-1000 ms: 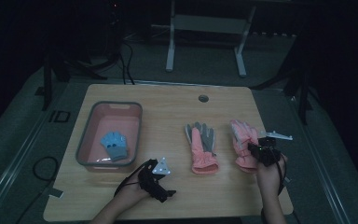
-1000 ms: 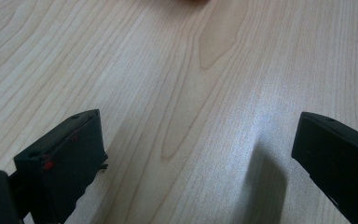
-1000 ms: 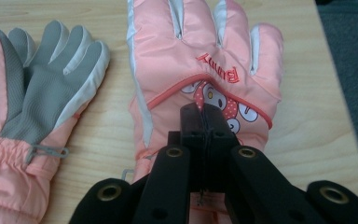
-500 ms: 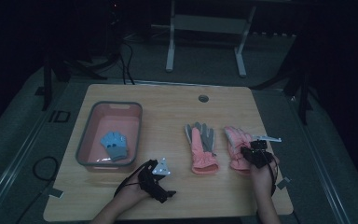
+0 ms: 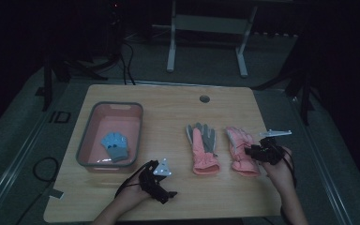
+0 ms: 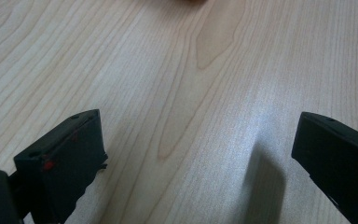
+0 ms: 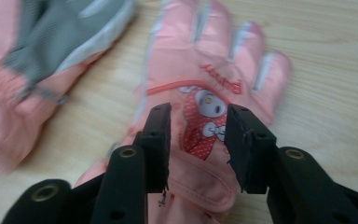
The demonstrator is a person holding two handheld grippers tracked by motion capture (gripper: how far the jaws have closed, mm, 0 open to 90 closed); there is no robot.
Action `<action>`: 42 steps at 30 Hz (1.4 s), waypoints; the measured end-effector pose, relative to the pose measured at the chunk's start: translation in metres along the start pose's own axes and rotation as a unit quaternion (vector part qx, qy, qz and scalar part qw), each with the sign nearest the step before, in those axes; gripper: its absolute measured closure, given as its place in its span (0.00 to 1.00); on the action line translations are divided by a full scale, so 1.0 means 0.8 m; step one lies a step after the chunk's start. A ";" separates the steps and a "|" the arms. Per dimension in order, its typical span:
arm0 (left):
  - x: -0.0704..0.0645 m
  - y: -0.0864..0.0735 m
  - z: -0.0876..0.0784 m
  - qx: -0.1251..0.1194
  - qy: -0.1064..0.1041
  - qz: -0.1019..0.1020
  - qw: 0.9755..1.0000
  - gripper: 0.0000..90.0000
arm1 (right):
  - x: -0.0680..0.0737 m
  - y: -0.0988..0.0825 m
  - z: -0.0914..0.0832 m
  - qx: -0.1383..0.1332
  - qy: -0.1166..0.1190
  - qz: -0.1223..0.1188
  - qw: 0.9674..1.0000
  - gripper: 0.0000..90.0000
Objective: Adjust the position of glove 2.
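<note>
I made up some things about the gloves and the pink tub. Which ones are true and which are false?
1. Two pink gloves lie on the table. True: the glove with the grey palm and the glove with the cartoon patch.
2. The tub holds a red ball. False: a small blue glove lies in it.
3. The right gripper is over the glove with the cartoon patch. True; its jaws have just been opening.
4. The left gripper holds a glove. False: it is open over bare wood.
</note>
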State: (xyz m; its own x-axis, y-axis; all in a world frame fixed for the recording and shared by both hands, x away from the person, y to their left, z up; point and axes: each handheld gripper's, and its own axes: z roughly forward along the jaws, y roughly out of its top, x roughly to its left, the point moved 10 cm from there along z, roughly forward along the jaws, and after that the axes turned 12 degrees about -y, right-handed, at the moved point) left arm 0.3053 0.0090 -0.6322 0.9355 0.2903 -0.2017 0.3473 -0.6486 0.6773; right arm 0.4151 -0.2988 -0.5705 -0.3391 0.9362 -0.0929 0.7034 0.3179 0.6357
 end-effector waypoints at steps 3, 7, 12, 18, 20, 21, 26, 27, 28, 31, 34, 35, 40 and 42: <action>0.000 0.000 0.000 0.000 0.000 -0.001 1.000 0.03 | -0.008 0.004 -0.006 0.002 0.016 -0.017 1.000 0.65; 0.000 0.000 0.000 0.000 0.000 -0.001 1.000 0.03 | -0.019 0.010 -0.014 0.006 0.026 -0.041 0.999 0.63; 0.000 -0.001 0.000 -0.001 0.000 -0.002 1.000 0.03 | -0.024 0.015 -0.013 0.023 0.034 -0.047 0.998 0.62; 0.000 -0.001 0.000 -0.001 0.000 -0.003 1.000 0.03 | -0.014 0.008 0.005 0.023 0.055 -0.012 0.998 0.61; 0.000 -0.001 0.000 0.000 0.000 -0.002 1.000 0.03 | -0.011 0.003 0.013 0.024 0.056 -0.004 0.998 0.60; 0.000 -0.001 0.000 0.000 0.000 -0.002 1.000 0.03 | -0.010 0.000 0.017 0.027 0.053 -0.003 0.998 0.60; 0.000 -0.002 0.000 0.001 -0.001 0.000 1.000 0.03 | -0.008 -0.015 0.034 0.040 0.045 0.013 0.998 0.63; 0.000 -0.002 0.001 0.001 0.000 -0.001 1.000 0.03 | -0.007 -0.017 0.037 0.038 0.046 0.016 0.998 0.65; 0.000 -0.002 0.001 0.001 0.000 -0.001 1.000 0.03 | -0.006 -0.018 0.039 0.036 0.049 0.021 0.998 0.69; 0.000 -0.002 0.001 0.003 0.001 -0.001 1.000 0.03 | -0.002 -0.019 0.039 0.027 0.058 0.032 0.997 0.87; 0.000 -0.002 0.001 0.001 0.001 -0.002 1.000 0.03 | 0.004 -0.018 0.036 0.016 0.032 0.026 0.999 0.97; 0.000 -0.002 0.001 0.001 0.001 -0.001 1.000 0.03 | 0.005 -0.016 0.034 0.013 0.021 0.022 0.999 0.98; 0.000 -0.001 0.001 0.000 0.002 0.000 1.000 0.03 | 0.008 -0.001 0.015 0.004 -0.019 0.025 1.000 0.99; 0.001 0.000 -0.001 0.000 0.003 0.003 1.000 0.03 | 0.010 0.009 0.005 0.004 -0.029 0.023 0.999 0.99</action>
State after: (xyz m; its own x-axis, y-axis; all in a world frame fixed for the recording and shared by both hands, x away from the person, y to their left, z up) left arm 0.3055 0.0100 -0.6320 0.9369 0.2904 -0.1946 0.3424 -0.6503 0.6781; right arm 0.4201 -0.2885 -0.5694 -0.2688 0.9572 -0.1078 0.7224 0.2744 0.6347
